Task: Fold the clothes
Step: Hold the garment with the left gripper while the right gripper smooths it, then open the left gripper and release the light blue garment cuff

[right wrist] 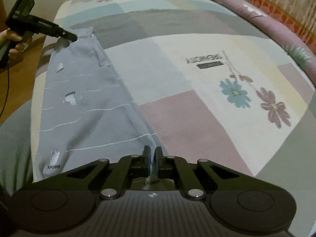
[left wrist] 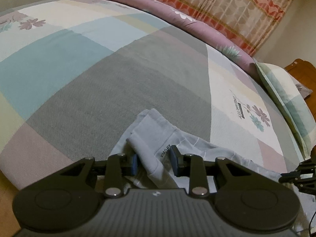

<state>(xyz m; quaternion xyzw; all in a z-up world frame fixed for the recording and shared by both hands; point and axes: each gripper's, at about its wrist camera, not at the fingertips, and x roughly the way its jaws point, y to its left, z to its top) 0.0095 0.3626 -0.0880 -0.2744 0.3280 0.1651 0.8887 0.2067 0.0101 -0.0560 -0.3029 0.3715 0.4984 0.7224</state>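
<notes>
A grey-blue garment [right wrist: 83,102] with thin white lines and small prints lies stretched along the near edge of the bed. At its near end my right gripper [right wrist: 152,158] is shut on a thin edge of the cloth. Its far end is bunched and slightly raised in my left gripper [right wrist: 69,37], which a hand [right wrist: 13,39] holds. In the left wrist view a thick folded band of the garment [left wrist: 150,130] runs between the blue pads [left wrist: 134,165] of my left gripper [left wrist: 154,163], which grip it. The right gripper [left wrist: 300,177] shows at that view's right edge.
The bed wears a patchwork sheet [right wrist: 187,108] with flower prints. A rolled purple quilt [left wrist: 177,13] lies along the far side, with a pillow [left wrist: 280,90] and a wooden headboard [left wrist: 302,67] at the right. A curtain [left wrist: 227,6] hangs behind. Wooden floor [right wrist: 19,63] borders the bed's left.
</notes>
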